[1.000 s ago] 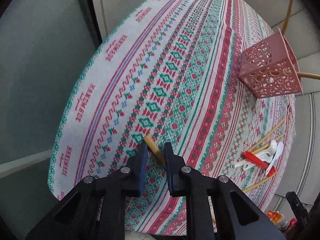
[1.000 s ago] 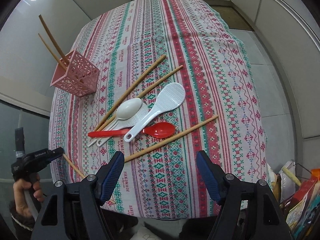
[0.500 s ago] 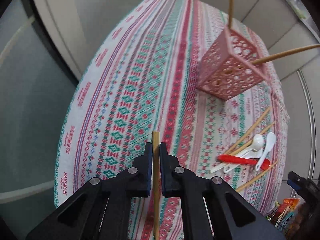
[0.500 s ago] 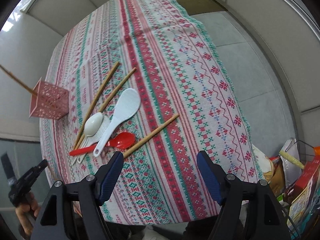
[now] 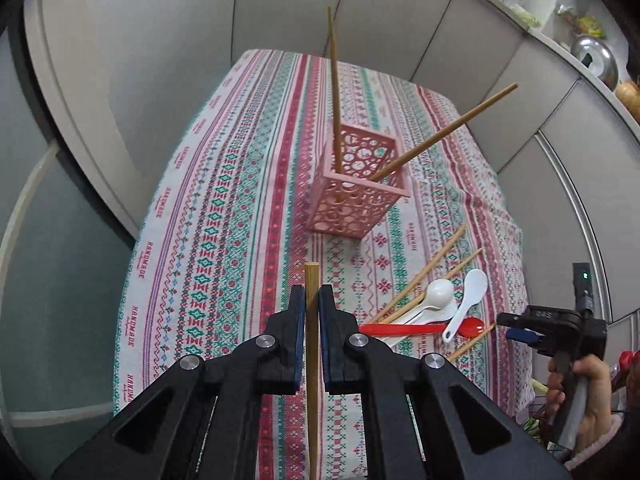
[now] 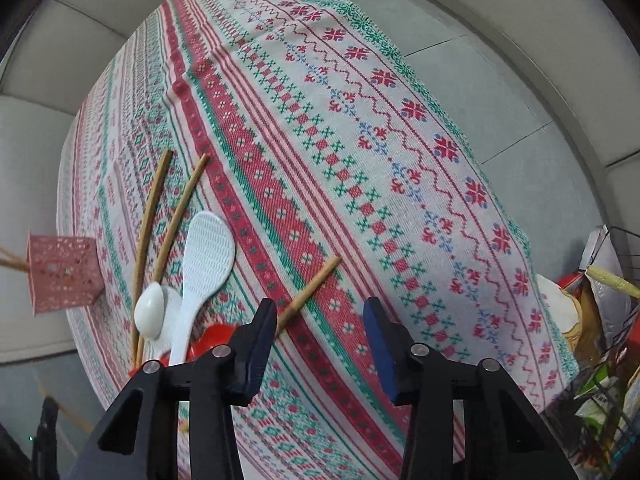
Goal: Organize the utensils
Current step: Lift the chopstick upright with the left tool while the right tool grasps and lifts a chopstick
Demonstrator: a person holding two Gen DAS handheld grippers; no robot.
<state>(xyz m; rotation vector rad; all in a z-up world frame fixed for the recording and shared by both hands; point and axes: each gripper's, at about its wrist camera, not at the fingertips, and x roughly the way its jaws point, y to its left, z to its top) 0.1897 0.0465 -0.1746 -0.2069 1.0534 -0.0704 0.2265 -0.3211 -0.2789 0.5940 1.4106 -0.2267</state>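
My left gripper [image 5: 312, 300] is shut on a wooden chopstick [image 5: 311, 280] and holds it above the patterned tablecloth [image 5: 224, 216], short of the pink perforated holder [image 5: 354, 200]. The holder has two chopsticks [image 5: 334, 92] standing in it. My right gripper [image 6: 320, 320] is open and empty, low over the cloth beside a loose chopstick [image 6: 310, 292]. To its left lie a white rice paddle [image 6: 202, 268], a white spoon [image 6: 150, 310], a red spoon [image 6: 212, 334] and two more chopsticks [image 6: 150, 216]. The holder shows at the left edge of the right wrist view [image 6: 62, 278].
The utensil pile [image 5: 436, 308] lies right of the holder near the table's right edge. Grey partition walls surround the table. A bin of packets and bags [image 6: 600, 320] stands off the table's right side. My right gripper and hand show in the left wrist view [image 5: 560, 332].
My left gripper closed on the chopstick, lifted it off the cloth and swung toward the holder. My right gripper dropped lower and closer to the loose chopstick.
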